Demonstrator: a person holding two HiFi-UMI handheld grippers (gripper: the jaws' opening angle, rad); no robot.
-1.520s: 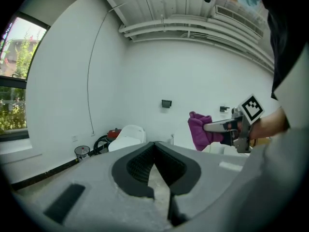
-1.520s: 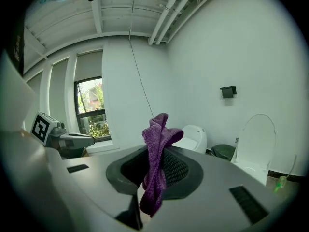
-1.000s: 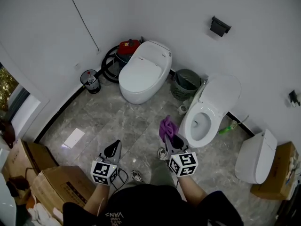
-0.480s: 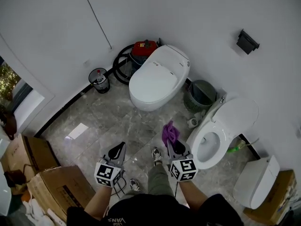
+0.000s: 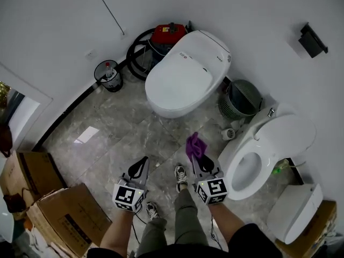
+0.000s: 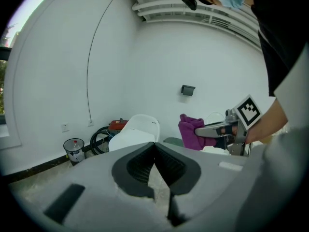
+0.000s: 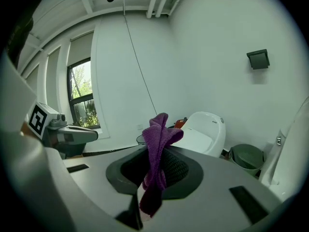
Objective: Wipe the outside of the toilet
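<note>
A white toilet with its lid down (image 5: 185,77) stands against the far wall; it also shows in the left gripper view (image 6: 133,134) and the right gripper view (image 7: 205,132). My right gripper (image 5: 200,160) is shut on a purple cloth (image 5: 194,145), held over the floor short of that toilet. The cloth (image 7: 157,153) hangs bunched between the jaws. My left gripper (image 5: 142,166) is shut with nothing in it, level with the right one and to its left. From the left gripper view (image 6: 154,146) the right gripper (image 6: 217,128) and cloth (image 6: 193,132) show at right.
A second toilet with its lid raised (image 5: 252,165) stands close at right, a green basket (image 5: 240,98) between the two. A red vacuum with hose (image 5: 167,34) and a small black bin (image 5: 108,75) sit by the wall. Cardboard boxes (image 5: 70,219) lie at lower left.
I have stepped closer to the closed-lid toilet, which now sits larger and nearer the centre. Both grippers keep the same pose, the cloth still held in the right one.
</note>
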